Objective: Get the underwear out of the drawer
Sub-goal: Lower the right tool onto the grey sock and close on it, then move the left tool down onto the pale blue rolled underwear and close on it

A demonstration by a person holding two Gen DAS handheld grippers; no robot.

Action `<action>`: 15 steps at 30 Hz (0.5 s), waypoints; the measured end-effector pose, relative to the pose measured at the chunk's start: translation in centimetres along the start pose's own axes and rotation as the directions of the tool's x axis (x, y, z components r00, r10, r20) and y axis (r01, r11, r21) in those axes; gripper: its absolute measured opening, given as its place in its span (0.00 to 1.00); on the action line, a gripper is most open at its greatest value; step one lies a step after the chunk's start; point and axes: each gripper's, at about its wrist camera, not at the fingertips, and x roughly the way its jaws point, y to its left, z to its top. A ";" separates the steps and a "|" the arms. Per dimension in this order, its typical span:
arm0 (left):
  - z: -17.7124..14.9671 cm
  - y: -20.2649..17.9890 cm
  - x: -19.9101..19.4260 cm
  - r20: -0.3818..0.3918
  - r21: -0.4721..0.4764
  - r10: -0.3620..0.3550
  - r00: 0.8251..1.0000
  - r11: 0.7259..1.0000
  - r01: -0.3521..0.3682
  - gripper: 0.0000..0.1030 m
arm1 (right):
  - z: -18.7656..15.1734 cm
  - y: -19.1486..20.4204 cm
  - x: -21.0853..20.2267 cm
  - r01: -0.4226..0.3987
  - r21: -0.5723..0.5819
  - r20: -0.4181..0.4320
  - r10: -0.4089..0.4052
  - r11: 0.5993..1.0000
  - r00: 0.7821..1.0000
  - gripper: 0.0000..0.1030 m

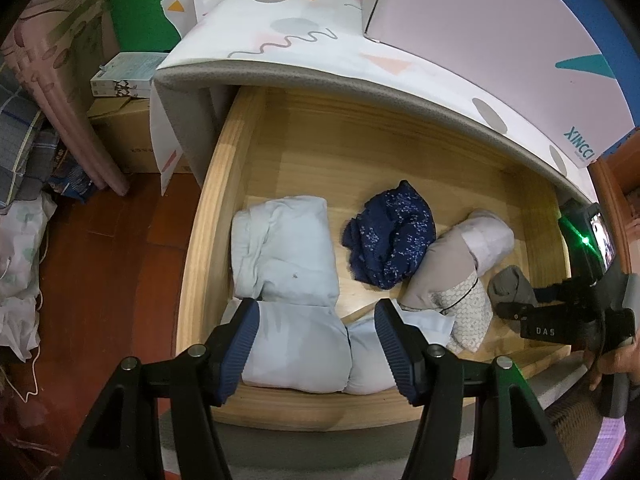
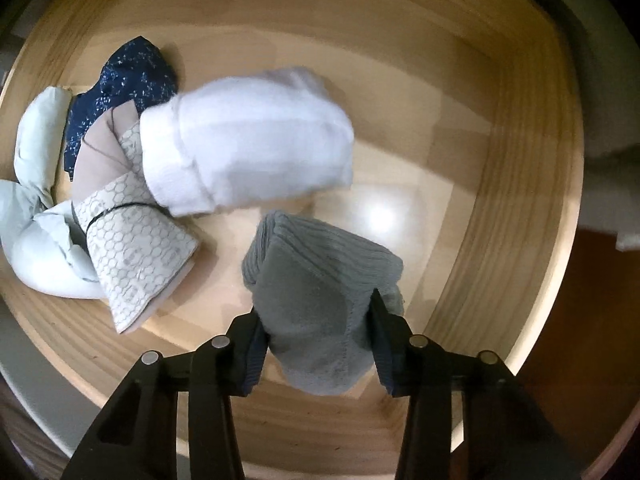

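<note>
Where the wooden drawer (image 2: 532, 184) stands pulled out, its pale, straight-grained boards form a shallow box with a smooth, faintly glossy floor. Several rolled garments lie inside. The right tongs (image 2: 318, 334) are closed on a grey rolled underwear (image 2: 316, 292), a soft, finely ribbed knit bundle pinched from both sides by the ribbed dark-blue pads (image 2: 256, 354). This bundle sits near the front right part of the drawer, apart from the other rolls; whether it rests on the floor or is lifted cannot be told. Beside it lies a white rolled garment (image 2: 248, 144) of thick, fleecy cloth with a folded cuff. Touching that is a beige roll (image 2: 132, 240) wrapped in white cloth printed with a honeycomb pattern and crossed by a thin black band. A navy speckled garment (image 1: 390, 236) lies crumpled behind these.

The left tongs (image 1: 316, 344) stand open above a pale-blue padded bundle (image 1: 288, 280), a puffy, creased, cushion-like mass at the drawer's left front; the pads do not press on it. In the left wrist view, a hand (image 1: 612, 364) holds the black handle of the right tongs at the drawer's right edge. A foam-backed sheet (image 1: 320, 36) printed with pastel shapes overhangs the drawer.
</note>
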 end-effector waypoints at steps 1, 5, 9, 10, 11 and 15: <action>0.0 0.0 0.0 -0.001 0.003 -0.002 1.000 1.000 0.002 0.60 | -0.2 0.0 -0.1 -0.009 0.014 -0.003 0.009 1.000 1.000 0.38; 0.0 -0.2 0.4 -0.024 0.013 -0.037 0.999 0.999 0.037 0.60 | -1.7 0.2 -0.7 -0.072 0.084 -0.002 0.072 0.994 0.997 0.37; 0.1 -0.5 1.5 -0.108 0.037 -0.118 0.987 0.992 0.122 0.60 | -3.2 0.3 -1.3 -0.121 0.153 0.005 0.122 0.981 0.993 0.36; 0.1 -0.6 1.8 -0.127 0.051 -0.120 0.985 0.990 0.128 0.60 | -3.4 0.4 -1.8 -0.114 0.161 0.022 0.112 0.980 0.993 0.36; 0.1 -0.9 2.0 -0.143 0.075 -0.116 0.983 0.989 0.127 0.60 | -3.5 0.5 -2.1 -0.109 0.161 0.030 0.106 0.981 0.994 0.36; -0.2 -2.5 2.0 -0.171 0.203 -0.092 0.981 0.971 0.127 0.60 | -4.1 1.4 -2.6 -0.106 0.167 0.053 0.098 0.980 0.994 0.36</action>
